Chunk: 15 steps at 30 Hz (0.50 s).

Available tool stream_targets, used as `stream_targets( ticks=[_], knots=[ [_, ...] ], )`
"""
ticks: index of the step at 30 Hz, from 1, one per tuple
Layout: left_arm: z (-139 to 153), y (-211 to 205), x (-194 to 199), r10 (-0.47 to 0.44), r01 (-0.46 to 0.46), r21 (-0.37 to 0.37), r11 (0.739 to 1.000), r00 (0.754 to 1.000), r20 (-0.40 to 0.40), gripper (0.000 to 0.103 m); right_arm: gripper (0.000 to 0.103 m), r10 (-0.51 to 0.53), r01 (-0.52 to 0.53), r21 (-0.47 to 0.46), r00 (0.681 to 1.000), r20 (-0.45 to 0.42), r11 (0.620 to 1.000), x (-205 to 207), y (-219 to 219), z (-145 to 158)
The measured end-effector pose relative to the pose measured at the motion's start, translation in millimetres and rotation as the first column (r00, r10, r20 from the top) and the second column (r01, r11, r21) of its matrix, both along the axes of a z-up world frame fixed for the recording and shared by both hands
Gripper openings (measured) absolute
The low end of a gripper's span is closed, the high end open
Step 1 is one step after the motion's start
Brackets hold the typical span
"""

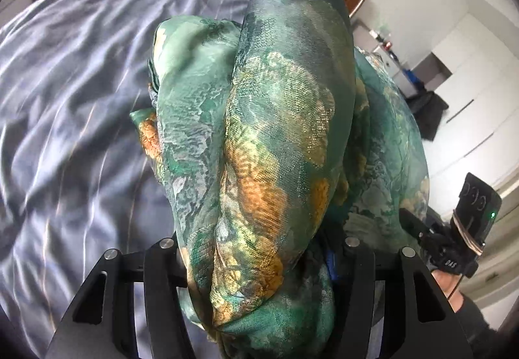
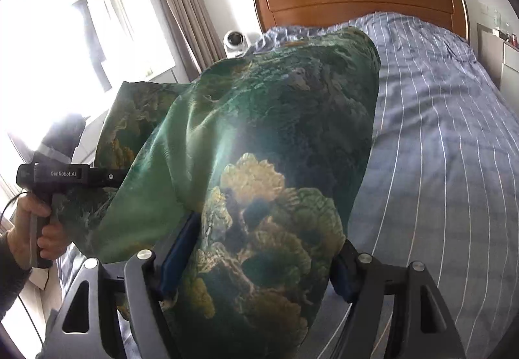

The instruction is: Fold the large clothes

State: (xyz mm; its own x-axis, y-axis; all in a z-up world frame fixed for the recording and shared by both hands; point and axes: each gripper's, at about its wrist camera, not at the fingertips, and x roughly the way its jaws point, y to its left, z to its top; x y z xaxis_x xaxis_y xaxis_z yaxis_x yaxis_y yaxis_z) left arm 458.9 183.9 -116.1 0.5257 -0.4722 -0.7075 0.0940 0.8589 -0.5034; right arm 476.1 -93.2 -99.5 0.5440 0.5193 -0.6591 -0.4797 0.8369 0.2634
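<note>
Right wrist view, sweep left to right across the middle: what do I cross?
Bright window → left gripper held in the hand → green floral garment draped over the right gripper's fingers → striped blue bedding.

Left gripper point(image 1: 256, 261): matte black linkage arms with triangular cut-outs and four round silver pivot screws across the front; a sliver of blue pad shows inside the right finger. Seen from the right wrist, its body is a black bar lettered "GenRobot.AI" in white, on a black pistol handle. Left hand point(image 2: 32, 229): bare skin, dark grey sleeve at the wrist, thin black cable trailing from the handle.

Right gripper point(image 2: 256, 265): dark grey arms, same cut-outs and silver screws, blue pads. From the left wrist: black housing marked "DAS", green LED lit, band wrapped round it. Right hand point(image 1: 451, 287): bare skin, dark sleeve.
</note>
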Motion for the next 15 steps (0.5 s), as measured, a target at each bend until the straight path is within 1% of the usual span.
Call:
stream_targets(
  ticks=[2, 4, 5, 6, 7, 8, 9, 10, 11, 12, 13, 14, 15],
  knots=[
    [-9, -3, 23, 0.006, -0.006, 0.002, 1.000, 1.000, -0.005, 0.059, 0.073, -0.001, 0.002, 0.025, 1.000, -0.016, 1.000, 21, -6, -3],
    [-25, -12, 43, 0.007, -0.007, 0.016, 1.000, 1.000, -0.022, 0.059, 0.073, -0.008, 0.013, 0.056, 0.997, -0.073, 0.998, 49, -14, -24],
    [-38, -22, 52, 0.006, -0.005, 0.026, 1.000, 0.999, -0.039, 0.059, 0.073, -0.009, 0.016, 0.063, 0.995, -0.101, 0.998, 53, -24, -33],
    [-53, -19, 61, 0.006, -0.004, 0.034, 0.999, 0.998, -0.065, 0.060, 0.073, -0.011, 0.020, 0.068, 0.992, -0.128, 0.998, 62, -28, -44],
    [-62, -13, 67, 0.013, -0.009, 0.045, 0.999, 0.995, -0.095, 0.066, 0.073, -0.014, 0.025, 0.071, 0.987, -0.158, 0.997, 67, -30, -57],
    [-68, -11, 71, 0.027, -0.022, 0.051, 0.998, 0.994, -0.107, 0.077, 0.074, -0.018, 0.035, 0.076, 0.974, -0.224, 0.997, 78, -35, -79],
    [-74, -5, 67, 0.063, -0.060, 0.036, 0.998, 0.993, -0.095, 0.083, 0.074, -0.020, 0.042, 0.078, 0.965, -0.263, 0.996, 84, -39, -91],
    [-73, -1, 64, 0.082, -0.080, 0.025, 0.996, 0.993, -0.081, 0.091, 0.077, -0.024, 0.053, 0.091, 0.955, -0.296, 0.994, 87, -43, -103],
    [-65, 5, 54, 0.101, -0.101, 0.017, 0.995, 0.994, -0.046, 0.092, 0.083, -0.025, 0.082, 0.157, 0.941, -0.337, 0.984, 89, -55, -113],
    [-54, 7, 44, 0.101, -0.100, 0.035, 0.994, 0.995, -0.008, 0.092, 0.086, -0.029, 0.102, 0.194, 0.937, -0.347, 0.976, 89, -62, -114],
    [-45, 7, 37, 0.098, -0.099, 0.066, 0.993, 0.995, 0.024, 0.092, 0.091, -0.047, 0.125, 0.218, 0.942, -0.332, 0.968, 82, -72, -109],
    [-30, 5, 21, 0.097, -0.109, 0.144, 0.984, 0.992, 0.086, 0.094, 0.094, -0.058, 0.130, 0.212, 0.948, -0.313, 0.969, 76, -75, -103],
    [-16, 1, 3, 0.100, -0.132, 0.226, 0.965, 0.984, 0.146, 0.096, 0.095, -0.078, 0.125, 0.171, 0.963, -0.257, 0.977, 63, -81, -90]
  ],
)
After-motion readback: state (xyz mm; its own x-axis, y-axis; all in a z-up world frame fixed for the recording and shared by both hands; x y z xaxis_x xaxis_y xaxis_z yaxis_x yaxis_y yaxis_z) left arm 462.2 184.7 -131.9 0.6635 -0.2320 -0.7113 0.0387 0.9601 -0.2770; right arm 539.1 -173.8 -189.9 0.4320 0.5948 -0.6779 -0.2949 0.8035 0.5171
